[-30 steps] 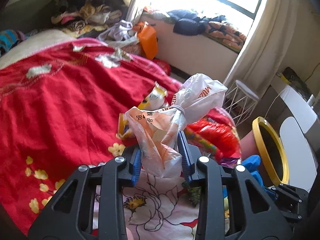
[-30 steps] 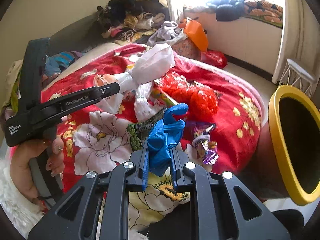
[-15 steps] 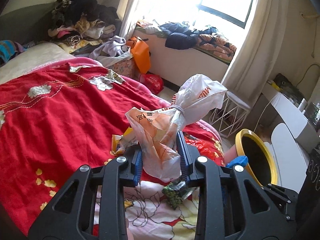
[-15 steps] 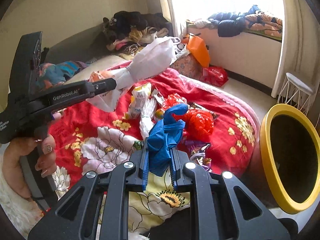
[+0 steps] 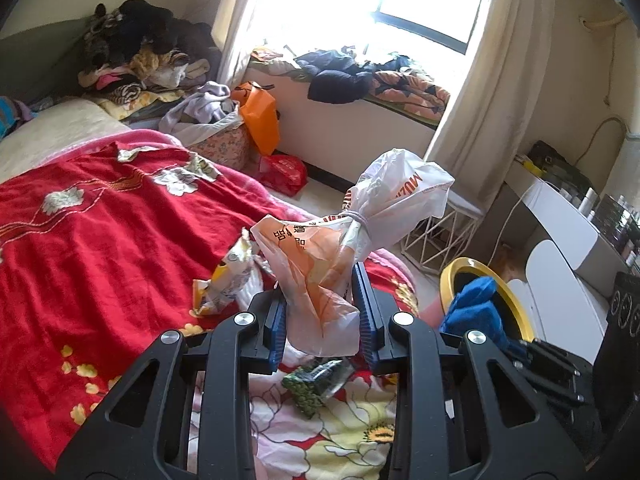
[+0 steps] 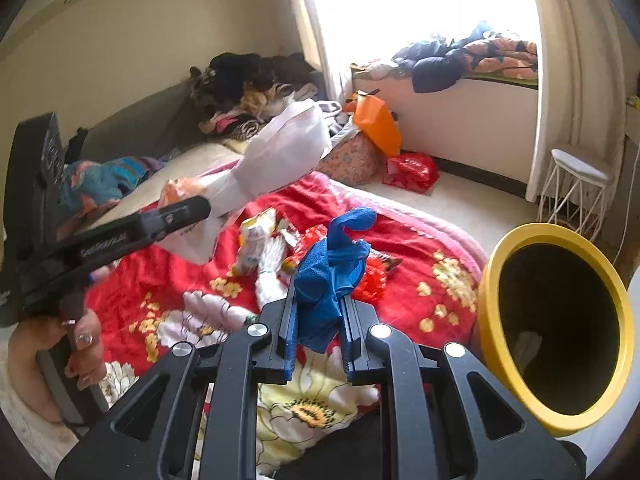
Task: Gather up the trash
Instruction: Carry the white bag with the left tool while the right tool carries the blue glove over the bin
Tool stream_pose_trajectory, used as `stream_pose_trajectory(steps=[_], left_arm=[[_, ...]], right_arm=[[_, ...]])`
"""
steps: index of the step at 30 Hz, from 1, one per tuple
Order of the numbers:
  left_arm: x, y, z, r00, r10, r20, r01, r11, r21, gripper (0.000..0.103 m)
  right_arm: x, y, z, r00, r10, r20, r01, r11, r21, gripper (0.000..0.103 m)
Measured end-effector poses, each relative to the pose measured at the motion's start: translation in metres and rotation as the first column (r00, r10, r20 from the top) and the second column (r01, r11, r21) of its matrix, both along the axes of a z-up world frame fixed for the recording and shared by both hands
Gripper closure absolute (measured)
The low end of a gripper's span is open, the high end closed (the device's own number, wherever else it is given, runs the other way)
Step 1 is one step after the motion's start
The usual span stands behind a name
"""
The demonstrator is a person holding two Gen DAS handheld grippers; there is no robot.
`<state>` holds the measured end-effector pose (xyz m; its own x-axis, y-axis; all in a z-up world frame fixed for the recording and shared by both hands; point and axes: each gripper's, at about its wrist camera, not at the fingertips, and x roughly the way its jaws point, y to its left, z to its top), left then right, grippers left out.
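Note:
My left gripper (image 5: 322, 314) is shut on a knotted white and orange plastic bag (image 5: 352, 236) and holds it in the air above the red bedspread (image 5: 100, 236). The bag also shows in the right wrist view (image 6: 276, 160), with the left gripper (image 6: 188, 216) beside it. My right gripper (image 6: 318, 332) is shut on a crumpled blue glove (image 6: 332, 276), also seen in the left wrist view (image 5: 474, 308). A yellow-rimmed bin (image 6: 560, 320) stands open at the bed's right side, just right of the glove. Snack wrappers (image 6: 256, 240) and a red mesh bag (image 6: 372, 276) lie on the bed.
A white wire stool (image 6: 576, 184) stands by the curtain. An orange bag (image 6: 378, 124) and a red bag (image 6: 412, 168) lie on the floor by the window bench. Clothes are piled at the bed's far end (image 5: 144, 56). A white desk (image 5: 568, 232) is at right.
Both grippers have lifted and swung right, away from the bed, each still holding its item. The yellow bin has come closer and larger in the right wrist view.

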<state>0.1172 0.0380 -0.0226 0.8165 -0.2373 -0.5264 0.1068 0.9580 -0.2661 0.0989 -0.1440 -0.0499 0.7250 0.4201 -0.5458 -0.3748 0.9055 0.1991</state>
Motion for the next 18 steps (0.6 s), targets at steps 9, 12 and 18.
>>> stream_pose_trajectory(steps=[9,12,18], left_arm=[[-0.003,-0.017,0.002,0.999,-0.046,0.003,0.046,0.999,0.016,0.08],[-0.003,-0.023,0.003,0.998,-0.058,0.001,0.058,0.998,0.019,0.08],[-0.003,-0.036,0.004,0.996,-0.085,-0.001,0.085,0.996,0.031,0.08]], right_arm=[[0.006,-0.031,0.007,0.997,-0.08,0.01,0.079,0.996,0.03,0.086],[0.01,-0.043,0.009,0.994,-0.114,0.004,0.113,0.993,0.044,0.086],[0.013,-0.07,0.01,0.984,-0.18,0.004,0.179,0.982,0.063,0.086]])
